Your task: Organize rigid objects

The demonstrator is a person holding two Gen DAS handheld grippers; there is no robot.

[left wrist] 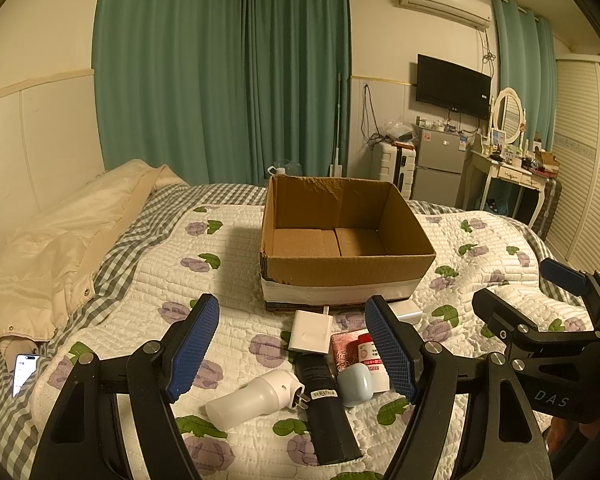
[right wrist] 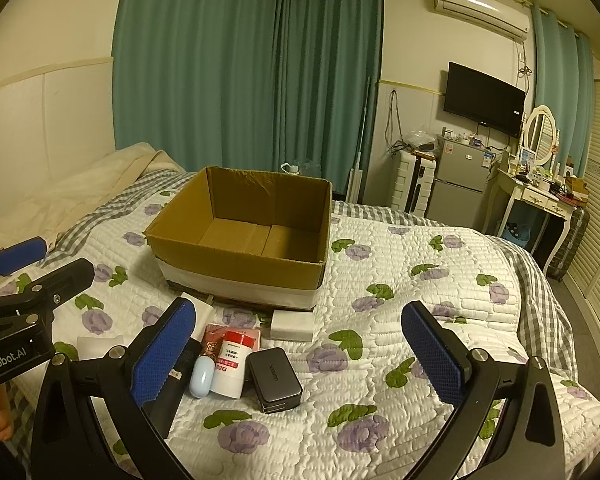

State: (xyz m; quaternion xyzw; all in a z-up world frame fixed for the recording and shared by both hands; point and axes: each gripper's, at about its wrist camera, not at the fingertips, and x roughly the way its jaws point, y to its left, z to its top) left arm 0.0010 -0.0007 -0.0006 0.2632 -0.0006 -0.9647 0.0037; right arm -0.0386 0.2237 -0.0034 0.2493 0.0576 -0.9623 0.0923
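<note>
left gripper: wide open, empty
right gripper: wide open, empty
items: charger, bottle
box: on bed

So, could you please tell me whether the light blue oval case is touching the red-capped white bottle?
Touching. In the right wrist view the light blue oval case lies flush against the red-capped white bottle, with no quilt visible between them; the left wrist view agrees.

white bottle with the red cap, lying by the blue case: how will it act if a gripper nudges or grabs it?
The white bottle lies on its side and looks cylindrical, so a sideways nudge could roll it, though the quilted bedspread and the pale blue case beside it may check that. It looks like rigid plastic, probably light. The smooth label might slip.
</note>
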